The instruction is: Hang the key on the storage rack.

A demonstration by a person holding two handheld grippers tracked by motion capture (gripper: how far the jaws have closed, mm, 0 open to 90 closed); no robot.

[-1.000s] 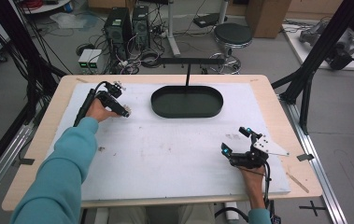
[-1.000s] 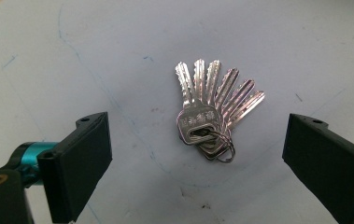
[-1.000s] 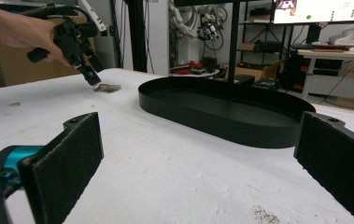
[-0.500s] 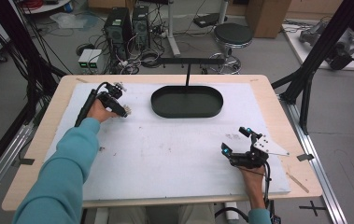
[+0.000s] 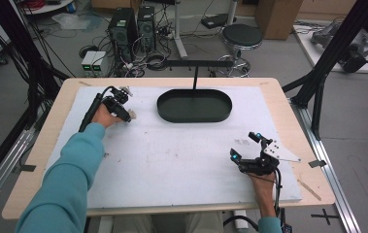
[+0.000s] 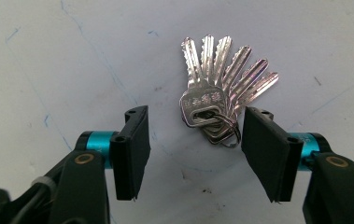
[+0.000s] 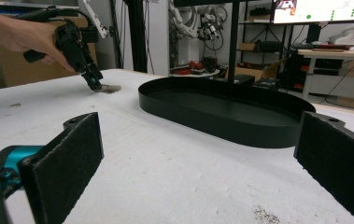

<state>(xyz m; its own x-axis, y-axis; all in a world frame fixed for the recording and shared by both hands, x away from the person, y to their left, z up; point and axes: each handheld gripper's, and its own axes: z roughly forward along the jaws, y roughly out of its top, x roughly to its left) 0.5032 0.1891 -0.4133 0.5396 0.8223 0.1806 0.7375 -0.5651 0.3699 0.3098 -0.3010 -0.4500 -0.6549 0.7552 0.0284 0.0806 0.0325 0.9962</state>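
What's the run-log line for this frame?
left gripper: closing around keys, no contact | right gripper: open, idle | tray: empty

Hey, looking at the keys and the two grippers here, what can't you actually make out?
- Keys, left gripper view: stamped lettering on the top key too small to read; lower key heads hidden under it.
- Keys, high view: a tiny blur at the left gripper; no count possible.
- Right gripper, own view: jaw bases cut off by the bottom edge.
- Tray, right gripper view: near floor hidden behind its wall.
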